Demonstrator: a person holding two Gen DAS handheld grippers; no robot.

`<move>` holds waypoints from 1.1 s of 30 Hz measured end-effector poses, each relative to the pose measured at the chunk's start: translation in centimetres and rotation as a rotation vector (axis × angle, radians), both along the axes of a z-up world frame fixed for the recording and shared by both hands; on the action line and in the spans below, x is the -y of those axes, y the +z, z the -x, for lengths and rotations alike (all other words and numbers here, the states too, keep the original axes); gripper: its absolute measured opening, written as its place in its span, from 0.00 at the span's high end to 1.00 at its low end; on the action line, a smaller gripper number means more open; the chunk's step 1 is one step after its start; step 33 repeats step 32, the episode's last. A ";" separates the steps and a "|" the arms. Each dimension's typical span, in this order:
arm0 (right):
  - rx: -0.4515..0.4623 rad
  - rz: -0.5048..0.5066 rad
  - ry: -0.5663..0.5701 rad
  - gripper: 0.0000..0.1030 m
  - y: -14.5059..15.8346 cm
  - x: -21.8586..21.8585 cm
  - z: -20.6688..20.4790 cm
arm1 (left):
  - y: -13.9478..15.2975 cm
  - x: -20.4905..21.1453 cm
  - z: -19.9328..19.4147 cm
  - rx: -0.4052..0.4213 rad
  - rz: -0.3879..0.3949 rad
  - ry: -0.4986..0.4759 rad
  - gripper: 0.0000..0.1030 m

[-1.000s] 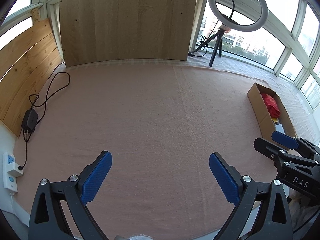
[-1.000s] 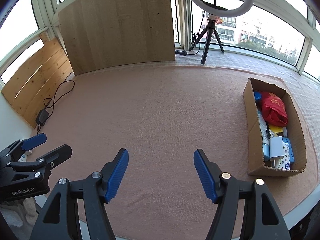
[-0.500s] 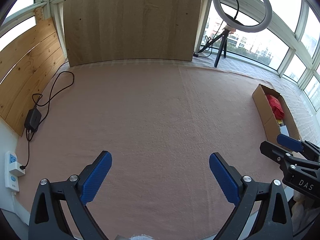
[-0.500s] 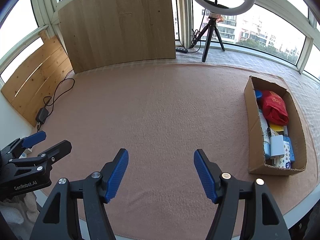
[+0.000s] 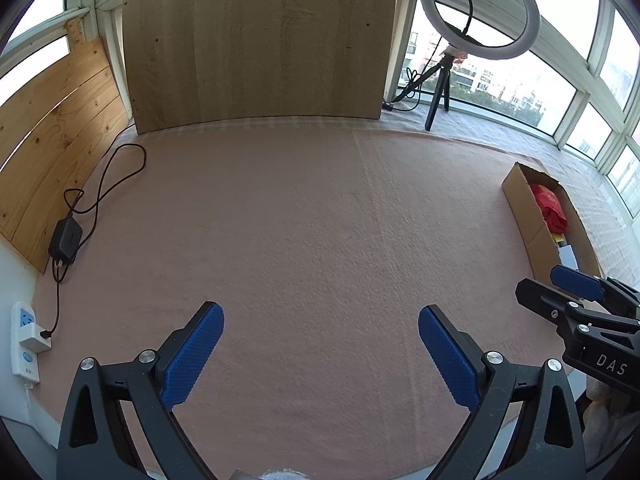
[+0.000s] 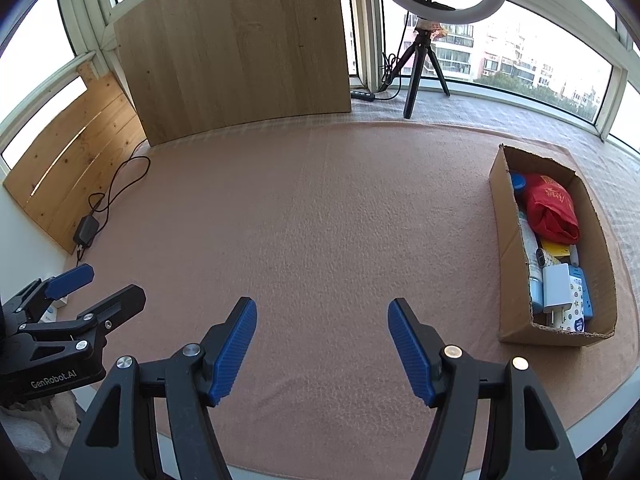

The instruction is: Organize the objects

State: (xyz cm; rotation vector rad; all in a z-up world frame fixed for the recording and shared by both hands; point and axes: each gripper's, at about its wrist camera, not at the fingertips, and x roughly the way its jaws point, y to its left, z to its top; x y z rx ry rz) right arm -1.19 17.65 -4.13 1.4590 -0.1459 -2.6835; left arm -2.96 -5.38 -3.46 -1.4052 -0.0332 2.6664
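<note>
A long cardboard box (image 6: pixel 507 240) lies at the right of the pink cloth, also seen in the left wrist view as the box (image 5: pixel 524 208). Inside it are a red bag (image 6: pixel 550 210), a white charger (image 6: pixel 556 286), a blue-capped bottle (image 6: pixel 519 182) and several small packs. My left gripper (image 5: pixel 320 318) hovers open over bare cloth with nothing between its blue pads. My right gripper (image 6: pixel 322 308) is open too, empty, with the box to its right. Each gripper shows at the edge of the other's view: the right gripper (image 5: pixel 560 284), the left gripper (image 6: pixel 96 284).
A pink cloth (image 6: pixel 320 208) covers the round table. A wooden board (image 5: pixel 256 40) stands at the back, slatted wood (image 5: pixel 52 136) at the left. A ring light on a tripod (image 6: pixel 424 40) stands at the back right. A black adapter (image 5: pixel 65 236) with its cable and a white power strip (image 5: pixel 26 344) lie at the left edge.
Both grippers have drifted slightly, so the scene shifted a little in both views. Both stay open and empty; nothing on the table moved.
</note>
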 end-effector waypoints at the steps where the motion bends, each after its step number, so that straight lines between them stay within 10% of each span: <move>1: 0.000 0.000 0.000 0.37 0.0 0.0 0.0 | 0.0 0.0 0.0 0.001 0.000 -0.001 0.03; 33: 0.019 0.003 0.006 0.37 -0.9 0.2 -0.1 | -0.1 0.4 -0.3 -0.012 0.001 -0.016 0.02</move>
